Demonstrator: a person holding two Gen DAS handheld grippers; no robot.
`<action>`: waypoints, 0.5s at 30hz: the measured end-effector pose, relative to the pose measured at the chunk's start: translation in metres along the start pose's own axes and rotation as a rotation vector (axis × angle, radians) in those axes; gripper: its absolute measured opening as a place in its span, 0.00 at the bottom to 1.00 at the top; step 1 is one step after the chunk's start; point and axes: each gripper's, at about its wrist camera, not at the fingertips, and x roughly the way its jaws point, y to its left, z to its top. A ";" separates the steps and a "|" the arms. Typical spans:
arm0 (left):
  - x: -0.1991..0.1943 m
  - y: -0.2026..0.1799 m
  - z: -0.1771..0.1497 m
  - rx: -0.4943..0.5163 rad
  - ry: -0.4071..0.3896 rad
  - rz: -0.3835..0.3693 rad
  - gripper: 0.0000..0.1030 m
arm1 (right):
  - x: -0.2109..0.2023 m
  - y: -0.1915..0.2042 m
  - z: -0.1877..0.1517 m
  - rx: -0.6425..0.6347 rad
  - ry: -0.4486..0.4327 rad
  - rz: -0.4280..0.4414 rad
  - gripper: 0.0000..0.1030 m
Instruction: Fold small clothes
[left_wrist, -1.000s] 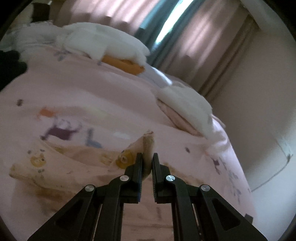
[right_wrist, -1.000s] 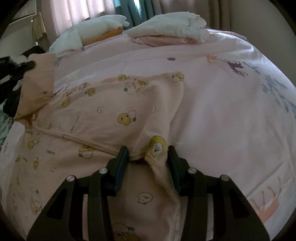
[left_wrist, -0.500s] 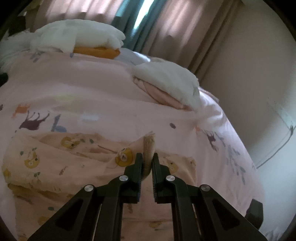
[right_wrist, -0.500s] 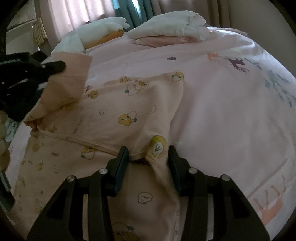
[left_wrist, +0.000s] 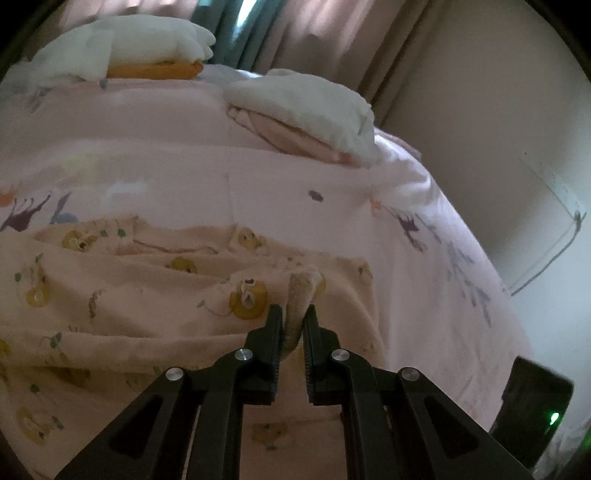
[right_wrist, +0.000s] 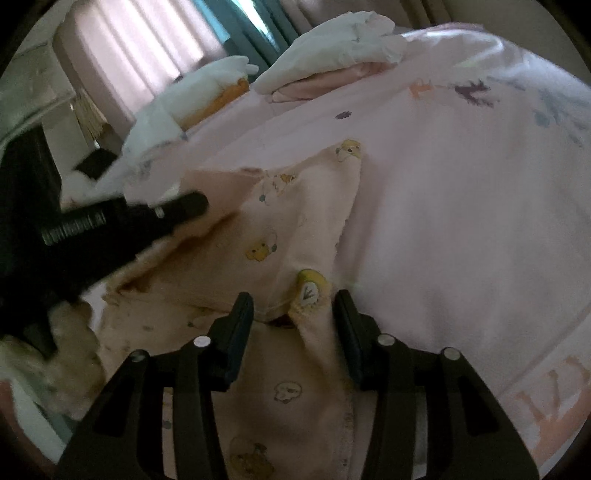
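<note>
A small peach garment with yellow animal prints lies on a pink printed bed sheet. My left gripper is shut on a ribbed edge of the garment and holds it lifted over the rest of the cloth. In the right wrist view the garment is partly folded over, and the left gripper shows at the left, carrying the fold across. My right gripper is open, its fingers straddling a garment corner with a yellow print that lies on the bed.
Two stacks of folded white, pink and orange clothes lie at the far side of the bed. Curtains hang behind. A wall is on the right. A dark device with a green light sits at lower right.
My left gripper has swung right across the garment with the held edge, folding the left part over. My right gripper stayed open at the same corner.
</note>
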 end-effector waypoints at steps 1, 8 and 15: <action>0.000 0.000 0.000 -0.001 0.008 -0.015 0.08 | 0.000 0.000 0.000 0.005 -0.001 0.006 0.45; 0.000 -0.023 -0.006 0.050 0.046 -0.087 0.08 | 0.001 0.002 0.000 0.004 -0.001 0.009 0.46; 0.022 -0.024 -0.026 0.051 0.148 -0.092 0.08 | 0.001 -0.001 0.001 0.007 0.000 0.021 0.48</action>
